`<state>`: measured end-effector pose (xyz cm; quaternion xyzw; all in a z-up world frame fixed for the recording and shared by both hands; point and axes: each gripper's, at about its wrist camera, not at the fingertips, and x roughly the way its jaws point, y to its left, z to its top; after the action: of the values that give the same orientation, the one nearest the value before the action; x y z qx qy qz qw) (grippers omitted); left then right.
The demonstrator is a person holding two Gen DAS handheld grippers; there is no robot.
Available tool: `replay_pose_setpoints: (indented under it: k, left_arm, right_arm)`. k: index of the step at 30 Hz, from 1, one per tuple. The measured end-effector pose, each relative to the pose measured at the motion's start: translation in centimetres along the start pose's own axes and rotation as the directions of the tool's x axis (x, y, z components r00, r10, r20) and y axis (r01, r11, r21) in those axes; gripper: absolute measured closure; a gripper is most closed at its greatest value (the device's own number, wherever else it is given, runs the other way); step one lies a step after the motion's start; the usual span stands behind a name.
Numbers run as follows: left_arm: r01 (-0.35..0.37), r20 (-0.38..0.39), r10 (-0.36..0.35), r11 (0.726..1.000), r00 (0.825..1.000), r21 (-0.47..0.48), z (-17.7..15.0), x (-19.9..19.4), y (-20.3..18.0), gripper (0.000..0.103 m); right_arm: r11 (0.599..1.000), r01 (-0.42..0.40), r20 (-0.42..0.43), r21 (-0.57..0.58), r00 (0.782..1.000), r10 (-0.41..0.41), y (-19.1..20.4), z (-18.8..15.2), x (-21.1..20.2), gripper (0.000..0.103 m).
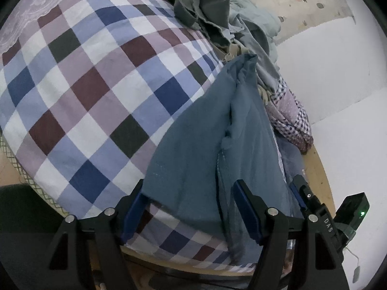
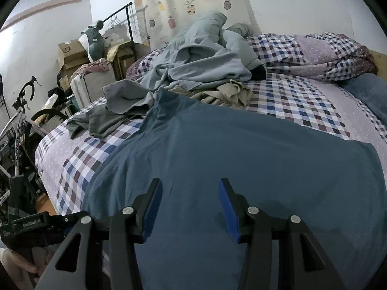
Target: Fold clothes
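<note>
Blue-padded right gripper [image 2: 189,187] tilts downward, jaws apart, over teal shirt [image 2: 241,149].

1. Bed with a checked sheet [image 2: 302,106] in blue, maroon and white squares, wooden frame showing at the edge.
2. White bicycle [image 2: 19,125] leaning beside the bed.
3. Brown cardboard boxes [image 2: 70,55] stacked by the wall, a grey plush toy [image 2: 93,41] on top.
4. Pineapple-print curtain [image 2: 191,4] behind the bed.

both tools [image 1: 191,207] [image 2: 189,207] gape, angled down.
</note>
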<state>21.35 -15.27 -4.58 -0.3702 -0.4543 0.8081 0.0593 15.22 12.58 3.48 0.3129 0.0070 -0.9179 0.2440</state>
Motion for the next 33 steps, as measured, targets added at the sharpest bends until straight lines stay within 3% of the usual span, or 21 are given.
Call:
replay_pose_setpoints:
  k: [4, 7, 9, 11, 15, 19, 23, 26, 33]
  left_arm:
    - [0.043, 0.029, -0.043, 0.999, 0.999, 0.001, 0.4, -0.6, -0.2, 0.032]
    - [0.052, 0.007, -0.052, 0.999, 0.999, -0.013, 0.5, -0.5, 0.0, 0.056]
    - [0.042, -0.018, -0.042, 0.999, 0.999, -0.015, 0.5, -0.3, 0.1, 0.078]
    - [0.035, -0.028, -0.036, 0.999, 0.999, -0.012, 0.4, -0.5, 0.2, 0.088]
    - [0.056, -0.012, -0.057, 0.998, 0.998, -0.023, 0.4, -1.8, 0.5, 0.094]
    - [0.077, -0.007, -0.077, 0.997, 0.997, -0.027, 0.6, -2.5, 0.6, 0.096]
    - [0.089, -0.026, -0.089, 0.996, 0.996, -0.008, 0.7, -2.5, 0.1, 0.097]
    - [0.12, -0.049, -0.12, 0.993, 0.992, -0.014, 1.1, -2.4, 0.0, 0.097]
    - [0.179, -0.081, -0.182, 0.983, 0.98, -0.038, 1.9, -3.0, 0.3, 0.097]
  right_arm:
    - [1.0, 0.002, -0.004, -0.01, 1.0, -0.002, 0.2, 0.0, 0.2, 0.052]
    - [1.0, 0.005, -0.002, -0.026, 1.0, -0.005, 0.5, -0.1, 0.3, 0.052]
    - [0.999, 0.005, 0.001, -0.041, 1.0, -0.005, 0.9, -0.1, 0.3, 0.052]
    - [0.998, 0.003, 0.001, -0.058, 1.0, -0.003, 1.3, -0.2, 0.3, 0.052]
    - [0.991, -0.003, -0.008, -0.132, 1.0, 0.002, 3.3, -0.9, 0.5, 0.052]
    - [0.956, -0.01, -0.011, -0.294, 1.0, 0.007, 7.0, -2.6, 0.3, 0.051]
    - [0.885, -0.011, -0.017, -0.466, 1.0, 0.004, 11.3, -5.0, 0.4, 0.05]
    - [0.801, -0.007, 0.001, -0.598, 1.0, 0.009, 14.5, -7.1, 0.5, 0.037]
    - [0.561, 0.127, 0.117, -0.818, 0.992, -0.054, 19.5, -11.4, 1.9, 0.033]
